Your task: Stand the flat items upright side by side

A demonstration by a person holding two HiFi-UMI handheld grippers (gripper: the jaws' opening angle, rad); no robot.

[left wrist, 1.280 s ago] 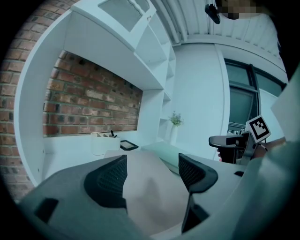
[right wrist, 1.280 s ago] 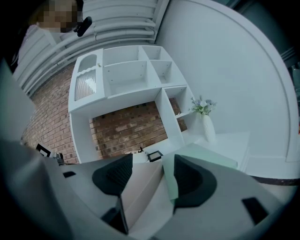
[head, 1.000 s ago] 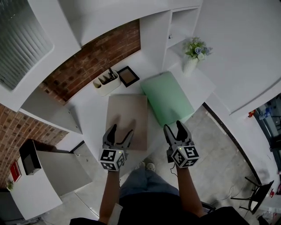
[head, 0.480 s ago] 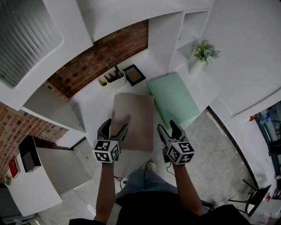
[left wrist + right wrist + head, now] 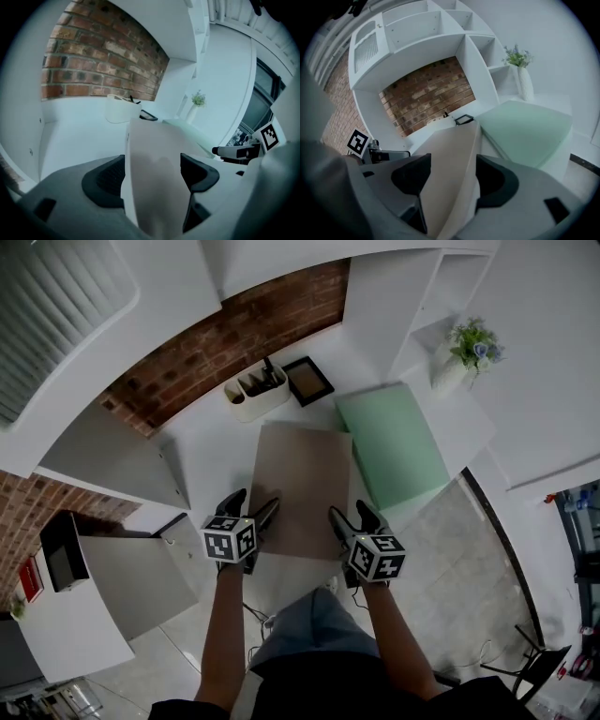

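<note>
Left gripper (image 5: 253, 503), right gripper (image 5: 348, 513): fingers opening, unclamped, straddling near edge of flat beige rectangular board (image 5: 305, 482) on white worktop (image 5: 210, 465).

Beige flat rectangular board (image 5: 302, 479) lies on white desk (image 5: 211, 460), with a pale green flat board (image 5: 392, 439) just beside it on the right. Left tool (image 5: 253, 503) and right tool (image 5: 348, 514) are at the beige board's near corners. Jaws opening, a board edge between each pair. White utensil caddy (image 5: 255, 397) and black frame (image 5: 308, 381) sit by the brick wall (image 5: 234, 343).
</note>
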